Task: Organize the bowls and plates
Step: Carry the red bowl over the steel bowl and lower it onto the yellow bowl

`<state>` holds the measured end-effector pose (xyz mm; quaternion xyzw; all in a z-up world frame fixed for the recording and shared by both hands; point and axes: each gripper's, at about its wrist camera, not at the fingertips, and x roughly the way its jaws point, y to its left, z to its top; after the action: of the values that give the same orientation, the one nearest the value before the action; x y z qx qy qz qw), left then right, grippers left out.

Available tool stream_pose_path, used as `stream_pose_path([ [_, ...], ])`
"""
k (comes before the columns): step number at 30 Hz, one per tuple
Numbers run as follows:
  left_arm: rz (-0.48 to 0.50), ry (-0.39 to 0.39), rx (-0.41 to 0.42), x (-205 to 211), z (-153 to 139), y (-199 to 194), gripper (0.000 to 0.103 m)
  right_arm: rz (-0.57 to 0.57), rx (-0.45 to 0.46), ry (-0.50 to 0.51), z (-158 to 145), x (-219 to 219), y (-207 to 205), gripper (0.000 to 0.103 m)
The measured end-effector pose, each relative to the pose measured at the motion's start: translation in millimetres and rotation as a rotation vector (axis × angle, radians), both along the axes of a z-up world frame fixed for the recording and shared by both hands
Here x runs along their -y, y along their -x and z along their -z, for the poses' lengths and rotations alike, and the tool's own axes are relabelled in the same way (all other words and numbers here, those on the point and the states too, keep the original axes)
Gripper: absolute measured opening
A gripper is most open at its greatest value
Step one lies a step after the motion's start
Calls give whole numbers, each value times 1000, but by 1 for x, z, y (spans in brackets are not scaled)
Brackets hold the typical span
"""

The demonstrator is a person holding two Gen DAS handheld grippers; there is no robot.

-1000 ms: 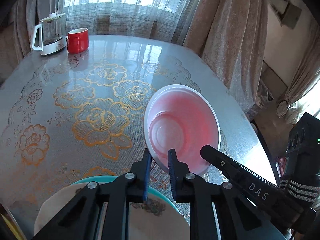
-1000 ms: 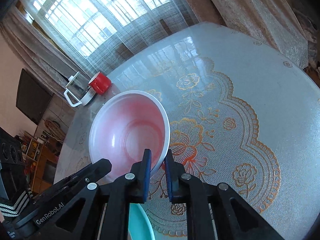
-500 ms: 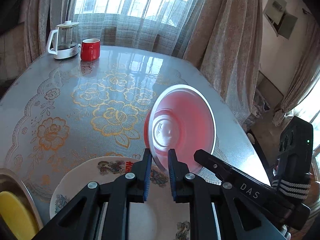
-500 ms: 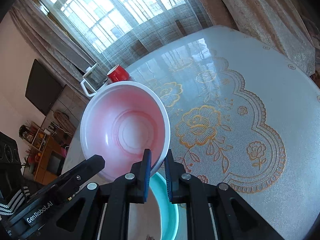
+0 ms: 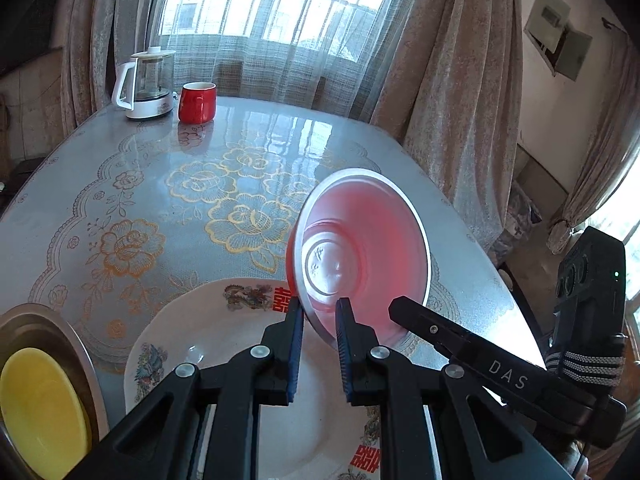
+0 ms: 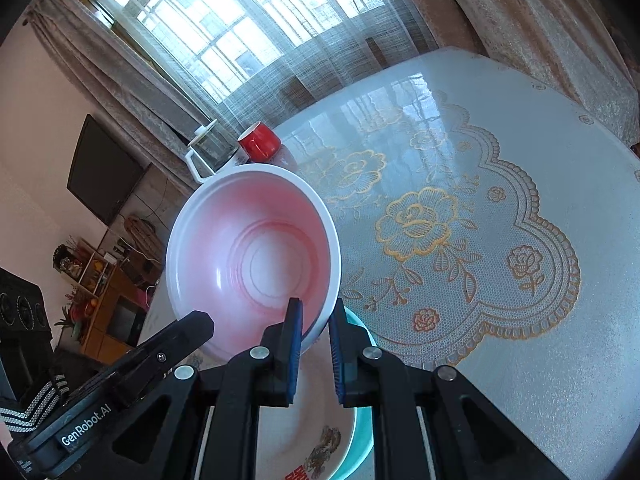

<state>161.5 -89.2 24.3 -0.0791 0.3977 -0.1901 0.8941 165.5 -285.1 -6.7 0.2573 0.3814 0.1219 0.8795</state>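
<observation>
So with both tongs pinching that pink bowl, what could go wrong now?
Both tongs, left and right, grip only the thin rim of the tilted bowl; if one slips, it may swing or drop onto the plate below. Pulling unevenly could also twist it loose.

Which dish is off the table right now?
The pink-and-white plastic bowl: tilted in the air, its rim pinched by both tools. The decorated white plate and the yellow dish in the steel basin lie flat.
</observation>
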Motion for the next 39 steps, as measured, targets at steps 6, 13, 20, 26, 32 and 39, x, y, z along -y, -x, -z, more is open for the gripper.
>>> stream_pose_path([
  [6,-28,34,-11,-22,-1,12,16,-37,18,13,-8,-18,7,13],
  [13,-82,53,6,-53,-1,30,16,-100,23,36,-12,-51,10,13],
  [20,-170,76,27,-101,-5,46,16,-203,43,46,-19,-93,8,13],
  [26,-267,93,47,-159,-11,66,16,-339,56,53,-29,-150,2,13],
  [32,-382,96,22,-215,-3,84,16,-480,32,59,-25,-214,3,13],
  [39,-427,134,-77,-247,23,104,16,-570,-66,64,3,-246,16,14],
])
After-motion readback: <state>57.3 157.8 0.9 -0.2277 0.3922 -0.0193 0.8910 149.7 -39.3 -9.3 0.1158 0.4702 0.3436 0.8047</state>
